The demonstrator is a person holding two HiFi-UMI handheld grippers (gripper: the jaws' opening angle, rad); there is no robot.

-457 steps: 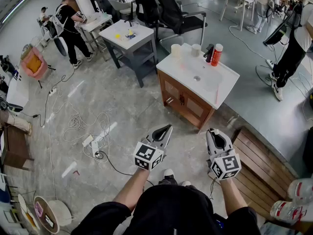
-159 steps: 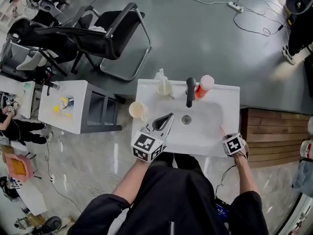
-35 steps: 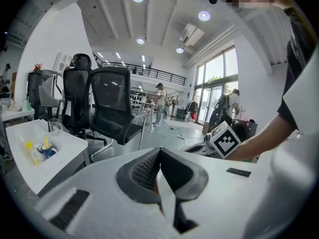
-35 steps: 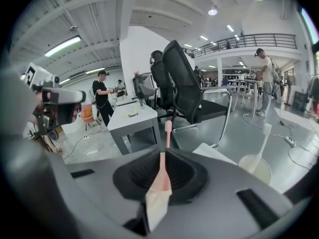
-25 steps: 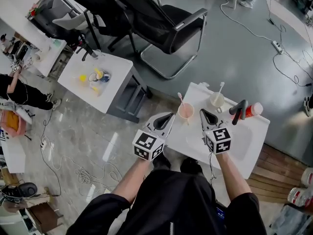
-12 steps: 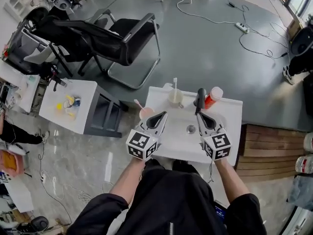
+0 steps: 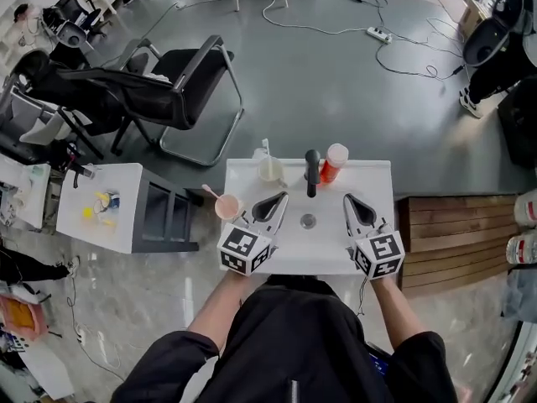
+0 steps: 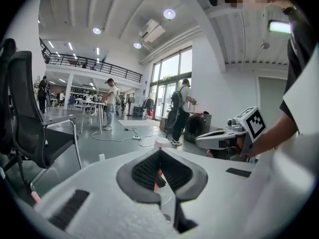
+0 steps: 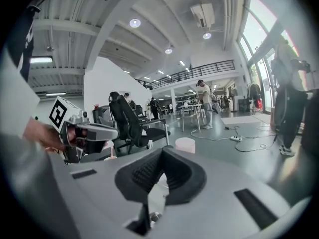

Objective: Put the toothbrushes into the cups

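Standing at the near edge of a white washbasin [image 7: 377,179], a gripper in each hand. Left gripper [image 7: 279,198] held over the washbasin's left half, jaws pressed together with nothing between them. Right gripper [image 7: 348,200] held over the washbasin's right half, likewise closed tight and empty. Both pointed toward the washbasin's back edge, tips either side of the drain [image 7: 308,221] and well clear of each other.

At the middle of the washbasin's back edge, a black faucet [image 7: 312,170]. Just to the right along that back edge, an orange bottle [image 7: 333,164] with a white cap. At the washbasin's back left corner, a cream cup [image 7: 269,171] with a white toothbrush [image 7: 265,148] standing in it. At the washbasin's left edge, nearer the front, a pink cup [image 7: 227,207] with a pink toothbrush [image 7: 210,192] leaning out to the left. Neither cup touched by a gripper.

Left of the washbasin, a small white side table [image 7: 101,225]. Beyond the washbasin's back left, a black office chair [image 7: 180,74]. Right of the washbasin, a wooden platform [image 7: 453,233].
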